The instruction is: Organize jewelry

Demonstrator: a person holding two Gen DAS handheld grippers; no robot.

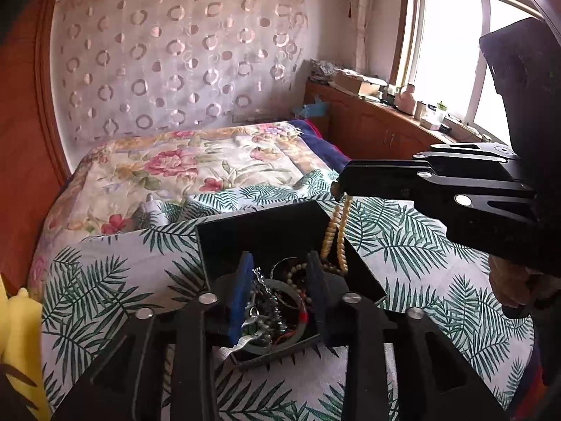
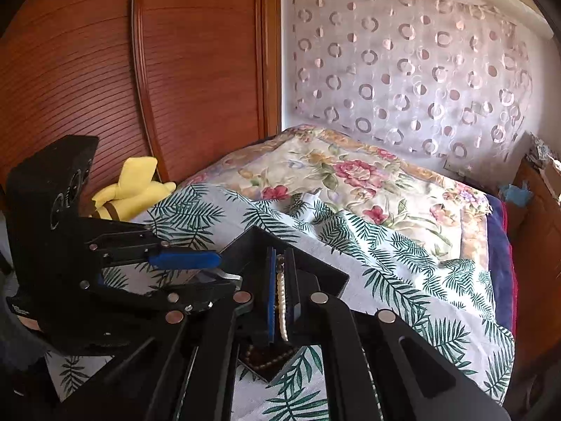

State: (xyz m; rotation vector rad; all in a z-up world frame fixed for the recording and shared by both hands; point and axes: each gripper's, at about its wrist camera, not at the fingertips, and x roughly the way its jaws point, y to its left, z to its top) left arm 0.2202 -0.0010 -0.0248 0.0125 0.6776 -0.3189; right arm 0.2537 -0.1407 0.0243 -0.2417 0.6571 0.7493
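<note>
Hovering just over the near half of the black jewelry box point(image 1: 280, 231), left gripper point(image 1: 280, 294), fingers apart and clamped on nothing, straddling the tangle of chains and bangles point(image 1: 277, 308) inside. Hanging above the box's right rim, right gripper point(image 1: 338, 186), fingers pinched together on the top of a cream bead necklace point(image 1: 336, 235), its loop dangling down with the lower end dipping inside the box wall. Seen from the right wrist, the same strand point(image 2: 280, 294) running between the closed blue pads point(image 2: 271, 294).

Judging the step: lifting the necklace clear of the pile. Raising straight up over the box, slowly, watching for snags on the darker bead strings point(image 1: 298, 277) below; bracing the box with the open left fingers if it starts shifting on the leaf-print sheet point(image 1: 420, 256). Beyond the box, floral quilt point(image 1: 168, 165) spreading toward the curtain.
</note>
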